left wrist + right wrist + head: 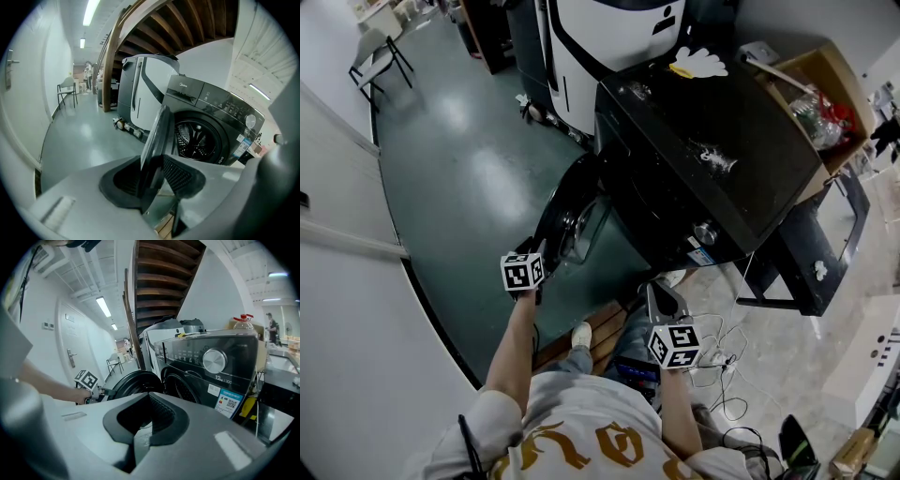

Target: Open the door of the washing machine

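Black washing machine (712, 155), round door (565, 214) open

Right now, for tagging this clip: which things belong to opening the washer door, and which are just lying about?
In the job: washing machine, its door, left gripper clamped on the door's edge.
Lying about: white glove and wrapper on the machine's top, cardboard box, chair, floor cables.

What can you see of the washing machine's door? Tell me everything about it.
The door is round, with a dark glossy rim around a bulging window, plastic and glass by the look. It stands swung wide open from the front of the black washing machine, out over the green floor, baring the drum opening. The left gripper is shut on its outer edge. Nothing else is seen touching it.
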Tool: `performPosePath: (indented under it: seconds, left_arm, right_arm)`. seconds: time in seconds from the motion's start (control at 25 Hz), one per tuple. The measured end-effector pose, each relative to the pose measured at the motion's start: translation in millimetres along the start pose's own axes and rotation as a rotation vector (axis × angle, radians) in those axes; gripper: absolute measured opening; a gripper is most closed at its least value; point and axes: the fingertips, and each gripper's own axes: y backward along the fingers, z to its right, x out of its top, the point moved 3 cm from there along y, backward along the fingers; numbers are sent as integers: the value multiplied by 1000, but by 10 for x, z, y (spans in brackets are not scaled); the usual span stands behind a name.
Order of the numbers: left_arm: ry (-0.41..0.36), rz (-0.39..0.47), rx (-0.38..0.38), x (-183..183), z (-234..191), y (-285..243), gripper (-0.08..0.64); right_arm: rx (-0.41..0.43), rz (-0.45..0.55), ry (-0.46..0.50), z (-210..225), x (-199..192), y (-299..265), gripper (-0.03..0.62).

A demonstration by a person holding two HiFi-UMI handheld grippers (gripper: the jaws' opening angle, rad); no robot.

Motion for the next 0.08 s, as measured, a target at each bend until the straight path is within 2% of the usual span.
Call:
performPosePath:
  seconds: [0.08]
  left_arm:
    - [4, -2, -3, 0, -6, 1, 152]
  right_arm:
    - [0, 2, -6, 5, 2, 8, 12]
